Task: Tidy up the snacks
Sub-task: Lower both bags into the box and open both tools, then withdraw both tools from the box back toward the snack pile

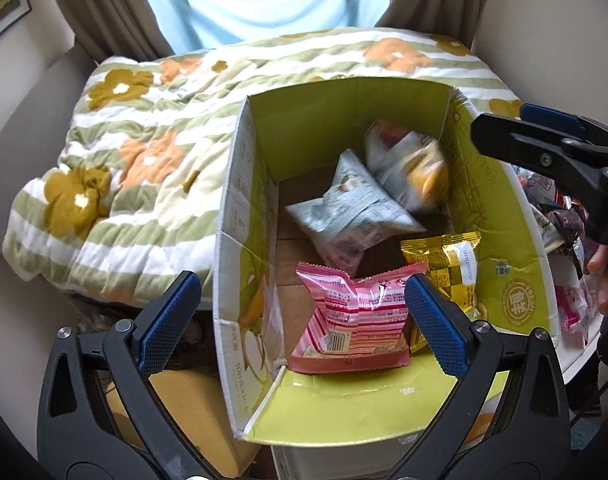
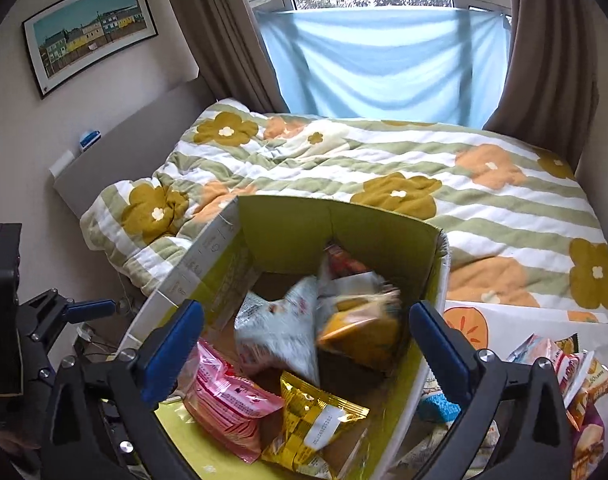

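Both jaws gape empty over the box (image 2: pixel 420 364); orange packet (image 2: pixel 360 328) tumbling inside; fetch next snack from pile (image 2: pixel 576 380) beside box.

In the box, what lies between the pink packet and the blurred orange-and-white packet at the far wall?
A pale blue-grey packet lies between the pink packet and the blurred packet inside the box, clearest in the left wrist view.

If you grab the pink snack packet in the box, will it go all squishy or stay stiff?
Probably squishy: the pink snack packet looks puffy, and its wrapper is crinkled. It may be slippery, since the film shines. It likely weighs little, as it leans upright against the cardboard box wall.
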The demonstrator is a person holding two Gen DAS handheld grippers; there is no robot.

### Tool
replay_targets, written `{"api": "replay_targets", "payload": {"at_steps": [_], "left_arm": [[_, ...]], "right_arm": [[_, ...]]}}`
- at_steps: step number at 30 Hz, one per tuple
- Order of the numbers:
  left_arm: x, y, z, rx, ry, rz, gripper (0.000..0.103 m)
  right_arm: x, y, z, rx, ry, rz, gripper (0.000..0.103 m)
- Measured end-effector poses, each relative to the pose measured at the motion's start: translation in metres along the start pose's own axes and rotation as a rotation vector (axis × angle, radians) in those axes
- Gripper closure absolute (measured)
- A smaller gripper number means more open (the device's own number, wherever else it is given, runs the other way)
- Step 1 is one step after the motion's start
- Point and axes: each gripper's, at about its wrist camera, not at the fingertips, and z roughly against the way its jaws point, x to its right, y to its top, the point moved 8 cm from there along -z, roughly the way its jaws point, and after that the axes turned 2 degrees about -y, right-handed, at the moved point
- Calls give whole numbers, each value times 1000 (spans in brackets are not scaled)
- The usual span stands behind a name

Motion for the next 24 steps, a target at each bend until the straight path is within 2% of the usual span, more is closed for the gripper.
{"api": "replay_targets", "payload": {"at_steps": [5,10,14,19,24], "left_arm": [[0,-5,18,28,9,-7,2],[4,-12,43,71,-15,-13,2],[12,-17,62,103,-39,-30,2],[28,-24,91,149,-44,-40,2],[64,-32,119,192,-45,-54,2]], "right_arm": [[-2,2,22,34,-14,-18,1],[-5,-3,48,59,-35,-38,1],[-7,-12,73,91,-107,-40,1],[-5,-28,110,122,-142,-65,1],[13,-44,156,177,-173,-91,1]]}}
